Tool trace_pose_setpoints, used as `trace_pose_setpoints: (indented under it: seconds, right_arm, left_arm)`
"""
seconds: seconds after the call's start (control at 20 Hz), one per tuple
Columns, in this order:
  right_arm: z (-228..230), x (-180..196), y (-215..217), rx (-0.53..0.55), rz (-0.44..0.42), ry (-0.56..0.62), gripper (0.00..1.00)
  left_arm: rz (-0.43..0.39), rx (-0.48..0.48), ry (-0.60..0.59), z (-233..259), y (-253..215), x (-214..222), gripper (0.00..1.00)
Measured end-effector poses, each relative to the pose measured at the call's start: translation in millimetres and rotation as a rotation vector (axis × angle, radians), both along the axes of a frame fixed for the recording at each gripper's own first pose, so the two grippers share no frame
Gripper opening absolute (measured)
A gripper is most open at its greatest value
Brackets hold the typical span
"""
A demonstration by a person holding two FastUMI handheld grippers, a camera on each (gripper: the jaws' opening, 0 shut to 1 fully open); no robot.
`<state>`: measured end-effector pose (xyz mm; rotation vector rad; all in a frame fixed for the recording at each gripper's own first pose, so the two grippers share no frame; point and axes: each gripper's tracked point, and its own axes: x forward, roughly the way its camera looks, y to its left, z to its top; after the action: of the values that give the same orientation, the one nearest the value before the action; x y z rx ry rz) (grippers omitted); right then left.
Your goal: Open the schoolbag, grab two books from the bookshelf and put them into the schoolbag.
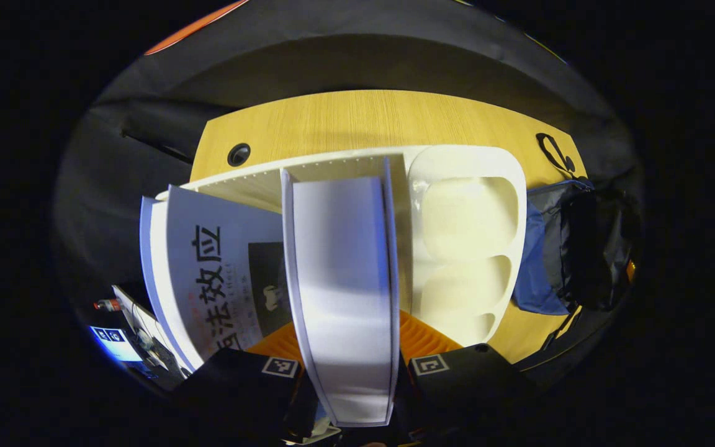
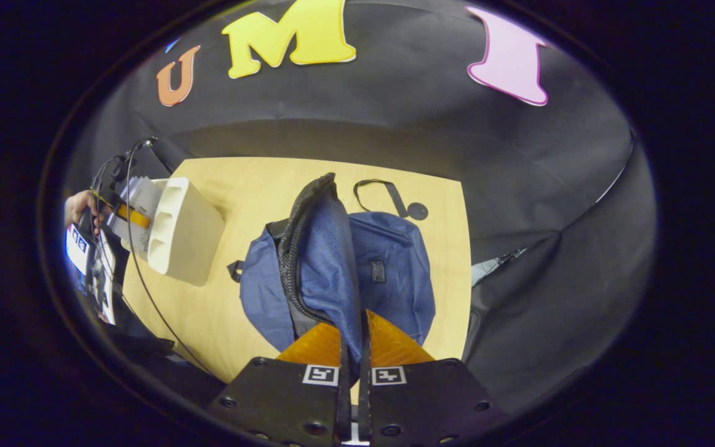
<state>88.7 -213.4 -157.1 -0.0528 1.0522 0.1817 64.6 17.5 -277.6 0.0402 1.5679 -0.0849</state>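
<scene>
Wood-grain counter carries everything. Biggest task item: blue schoolbag, lying flat mid-counter in the right gripper view, at the far right edge past the shelf in the left gripper view. Soft fabric, floppy, no structure, so it likely sags shut unless held; its flap is pulled up, dark zipper edge running along it, right tongs pinched together on the flap's lower edge, fabric between both fingers. Best hold is that zipper-side hem, as now. Next: white plastic bookshelf, rigid, light-looking, could slide if a book drags on it; it stands left of the bag, just beside. Then the white book, sitting in the shelf's slot, spine edge toward the camera, left tongs clamped on its near end, a finger on each cover. Stiff, thin, moderately heavy, glossy cover probably slick; grip near the spine, deep, to stop it pivoting. Second book with a printed cover leans left of it, tilted outward, not held.
</scene>
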Motion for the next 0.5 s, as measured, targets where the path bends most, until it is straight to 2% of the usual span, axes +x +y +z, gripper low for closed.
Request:
trace_pose_setpoints:
  seconds: [0.1,0.15,0.3,0.5]
  right_arm:
    - [1.8,-3.1,4.6,-0.001,0.004,-0.001,0.05]
    - [0.3,-3.2,5.9,-0.005,0.008,0.001,0.05]
    - [0.3,-3.6,10.4,-0.001,0.014,0.004,0.05]
    - [-0.3,-5.9,11.1,-0.008,0.035,0.016,0.05]
  left_arm:
    - [0.013,-0.006,0.002,2.5,-1.7,-2.5,0.49]
    - [0.021,-0.007,-0.004,5.2,-1.1,-4.4,0.53]
    - [0.007,0.034,-0.039,22.8,11.3,-8.6,0.48]
    - [0.041,-0.038,-0.080,58.6,10.4,-30.0,0.48]
